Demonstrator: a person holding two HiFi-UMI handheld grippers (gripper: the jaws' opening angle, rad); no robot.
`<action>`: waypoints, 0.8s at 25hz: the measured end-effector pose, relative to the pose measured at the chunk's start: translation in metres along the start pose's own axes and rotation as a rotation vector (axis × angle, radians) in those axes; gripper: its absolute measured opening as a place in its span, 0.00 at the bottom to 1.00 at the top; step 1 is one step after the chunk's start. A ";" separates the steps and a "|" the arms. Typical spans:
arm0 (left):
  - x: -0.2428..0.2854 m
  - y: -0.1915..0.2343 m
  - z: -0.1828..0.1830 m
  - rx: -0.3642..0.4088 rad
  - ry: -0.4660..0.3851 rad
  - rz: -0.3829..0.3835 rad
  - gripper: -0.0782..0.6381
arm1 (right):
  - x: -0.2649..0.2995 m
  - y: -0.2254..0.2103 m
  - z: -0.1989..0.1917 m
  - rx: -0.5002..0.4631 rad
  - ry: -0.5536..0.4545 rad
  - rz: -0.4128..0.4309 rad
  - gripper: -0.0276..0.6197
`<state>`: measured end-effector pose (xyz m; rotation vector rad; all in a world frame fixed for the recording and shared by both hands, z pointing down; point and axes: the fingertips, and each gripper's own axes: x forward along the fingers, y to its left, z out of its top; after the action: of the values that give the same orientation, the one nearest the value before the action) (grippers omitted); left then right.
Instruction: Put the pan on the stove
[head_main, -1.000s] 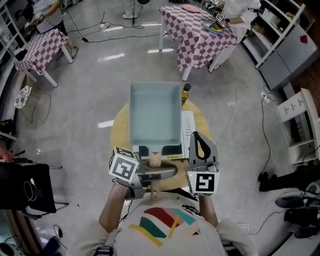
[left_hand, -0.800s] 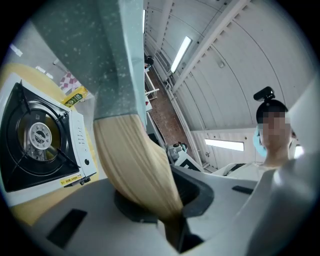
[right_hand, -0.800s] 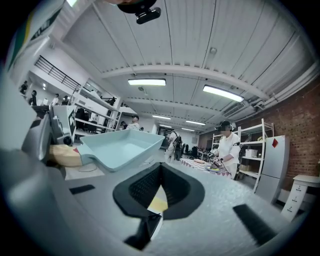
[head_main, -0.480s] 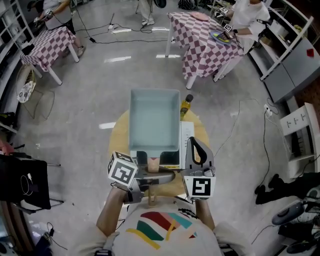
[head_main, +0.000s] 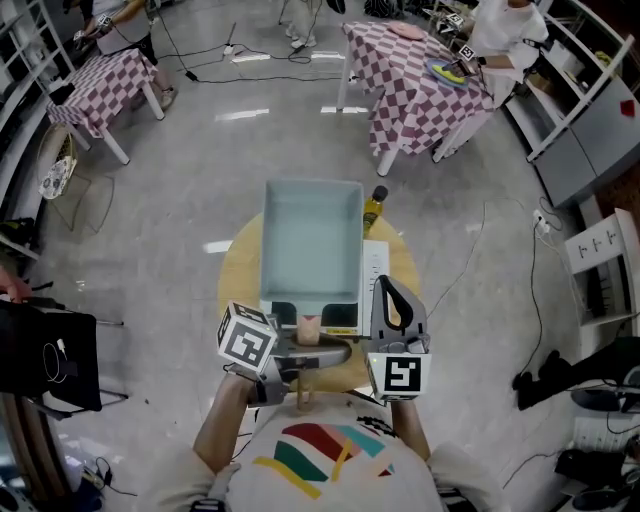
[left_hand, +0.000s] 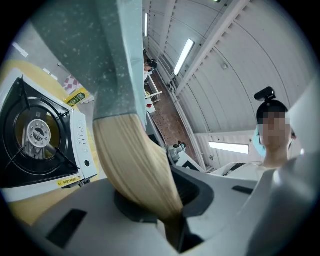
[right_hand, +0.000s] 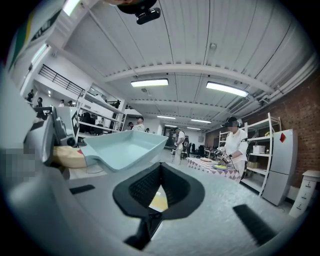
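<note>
Head view shows the pan, a square pale teal one, hanging over the stove on the round yellow table. Only the stove's white right edge shows past it. The left gripper is clamped on the pan's wooden handle; the left gripper view shows the handle pinched between the jaws, with the burner bare and off to the side below the pan's underside.

The right gripper hangs just beside the pan's near right corner, jaws together on nothing. From its own view the pan floats in the air, apart from the right gripper.

By my reading, the carrying is mostly done: the pan is lifted, gripped and roughly lined up above the stove. What is left is to lower it onto the burner supports, settle it flat and centred, then let go of the handle. A bottle stands just beyond the stove, near the pan's far right corner.
</note>
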<state>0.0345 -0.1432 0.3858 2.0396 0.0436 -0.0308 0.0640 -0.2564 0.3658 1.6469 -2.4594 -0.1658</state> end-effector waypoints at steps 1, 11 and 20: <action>0.000 0.001 -0.001 -0.002 0.002 0.003 0.18 | -0.001 0.001 -0.001 0.008 0.008 0.002 0.04; 0.002 0.014 -0.001 -0.036 0.014 -0.001 0.18 | -0.010 -0.003 -0.017 0.009 0.049 -0.008 0.04; 0.008 0.042 -0.007 -0.105 0.051 -0.009 0.18 | -0.018 -0.014 -0.034 0.004 0.062 -0.030 0.04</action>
<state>0.0441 -0.1554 0.4257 1.9353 0.0847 0.0175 0.0906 -0.2451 0.3949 1.6655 -2.3923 -0.1125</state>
